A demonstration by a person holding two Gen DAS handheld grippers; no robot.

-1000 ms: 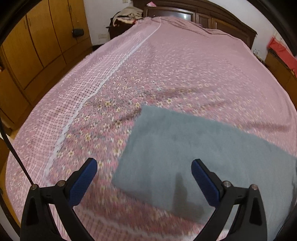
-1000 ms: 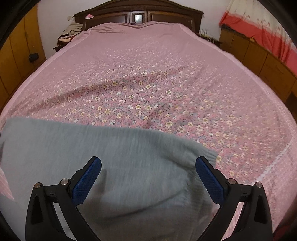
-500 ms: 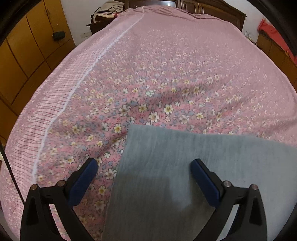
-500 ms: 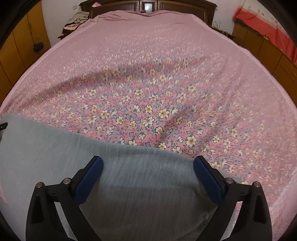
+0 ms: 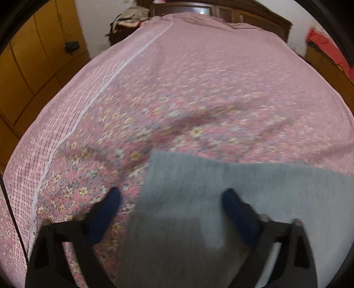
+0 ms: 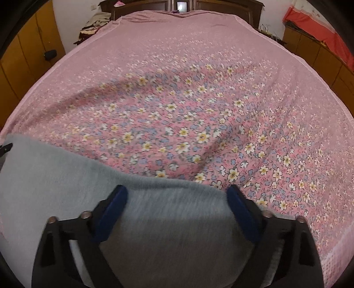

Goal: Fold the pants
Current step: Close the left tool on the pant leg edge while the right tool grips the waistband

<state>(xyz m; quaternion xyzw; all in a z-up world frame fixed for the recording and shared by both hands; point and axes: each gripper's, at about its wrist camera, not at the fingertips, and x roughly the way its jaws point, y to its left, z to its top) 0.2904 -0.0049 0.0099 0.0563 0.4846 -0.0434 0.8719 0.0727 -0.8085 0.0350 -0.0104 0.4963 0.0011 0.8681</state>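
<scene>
Pink flowered bedding [image 6: 199, 106] covers a wide bed, with wooden cupboards [image 5: 33, 66] along one side and a dark headboard [image 6: 183, 4] at the far end. Grey pants [image 5: 199, 210] lie flat on the near part of the bed, already folded into a broad, thick rectangle with a straight far edge and no wrinkles to speak of.

Compared with a second ago, both views sit lower and closer to the cloth, and the pants fill more of each picture. The left hand-held gripper [image 5: 172, 199] straddles the left edge of the pants: one finger is over the bedding, the other over the grey cloth. The right hand-held gripper [image 6: 177, 197] stands over the right end, near the rounded far corner. On both, the jaws have just been closing but are apart, with cloth lying between the fingers and not yet pinched.

Judging by this, the two ends are about to be gripped for another fold. The fabric looks soft, fleecy and fairly heavy.
</scene>
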